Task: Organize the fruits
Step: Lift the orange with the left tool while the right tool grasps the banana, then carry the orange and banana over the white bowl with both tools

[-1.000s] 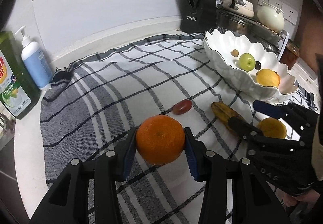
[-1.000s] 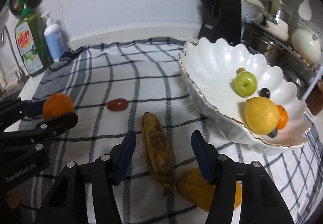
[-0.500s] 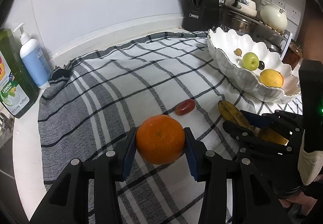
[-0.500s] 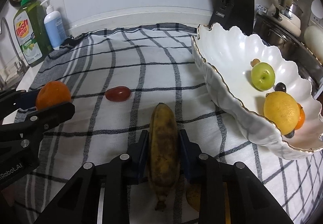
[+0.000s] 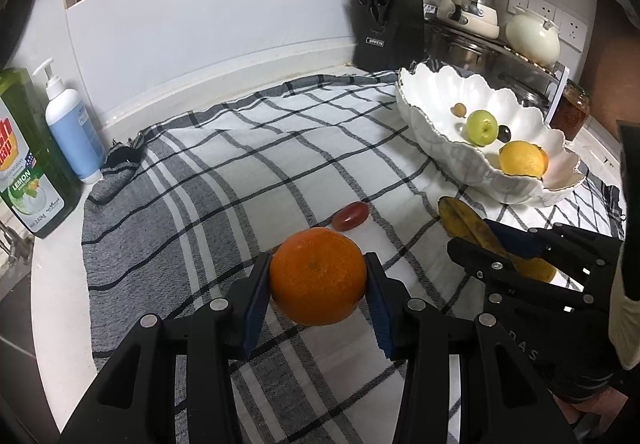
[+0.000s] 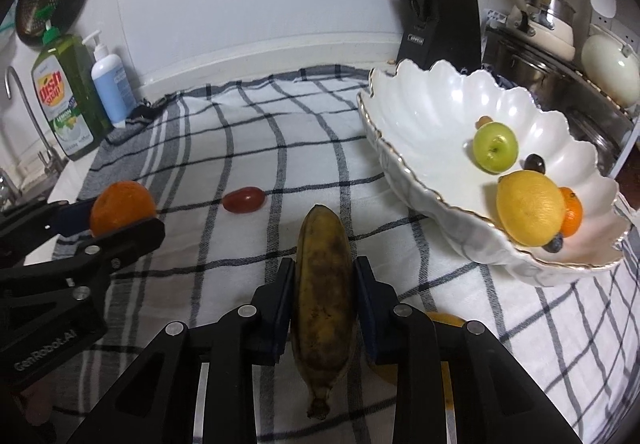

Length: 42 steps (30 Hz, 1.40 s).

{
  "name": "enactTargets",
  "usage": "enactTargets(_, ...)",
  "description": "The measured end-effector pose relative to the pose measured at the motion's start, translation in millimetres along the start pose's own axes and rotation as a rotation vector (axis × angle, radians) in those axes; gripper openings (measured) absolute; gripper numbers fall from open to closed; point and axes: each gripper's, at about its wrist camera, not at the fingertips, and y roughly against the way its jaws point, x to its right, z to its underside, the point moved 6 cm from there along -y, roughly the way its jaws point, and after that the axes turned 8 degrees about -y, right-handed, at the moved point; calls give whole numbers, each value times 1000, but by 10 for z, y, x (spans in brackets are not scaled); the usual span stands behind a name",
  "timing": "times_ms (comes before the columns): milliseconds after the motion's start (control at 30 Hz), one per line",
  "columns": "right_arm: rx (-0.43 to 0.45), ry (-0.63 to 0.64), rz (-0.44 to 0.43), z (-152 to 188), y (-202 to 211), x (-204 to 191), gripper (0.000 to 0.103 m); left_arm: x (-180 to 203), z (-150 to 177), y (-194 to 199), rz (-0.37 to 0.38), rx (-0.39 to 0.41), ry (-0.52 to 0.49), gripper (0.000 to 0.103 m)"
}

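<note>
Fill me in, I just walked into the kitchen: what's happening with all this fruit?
A person is sorting fruit with two handheld grippers. The left gripper is shut on an orange, and the right gripper is shut on a browned banana. The scalloped white bowl already holds a green apple, a lemon and some smaller fruit. A red grape tomato lies loose on the checked cloth.

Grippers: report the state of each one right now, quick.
Left gripper: closed on the orange.
Right gripper: closed on the banana.
</note>
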Motion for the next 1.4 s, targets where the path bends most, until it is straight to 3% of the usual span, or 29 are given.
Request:
enactTargets(367,87,-57,17,-79,439,215,30,301,-177,149,37,37,-28,44)
enactTargets(900,201,-173,144,-414,796,1049,30,953,-843,91,118,109,-82,44)
enactTargets(1400,224,-208,259,-774,662,1742,30,1284,-1360,-307,109,118,-105,44)
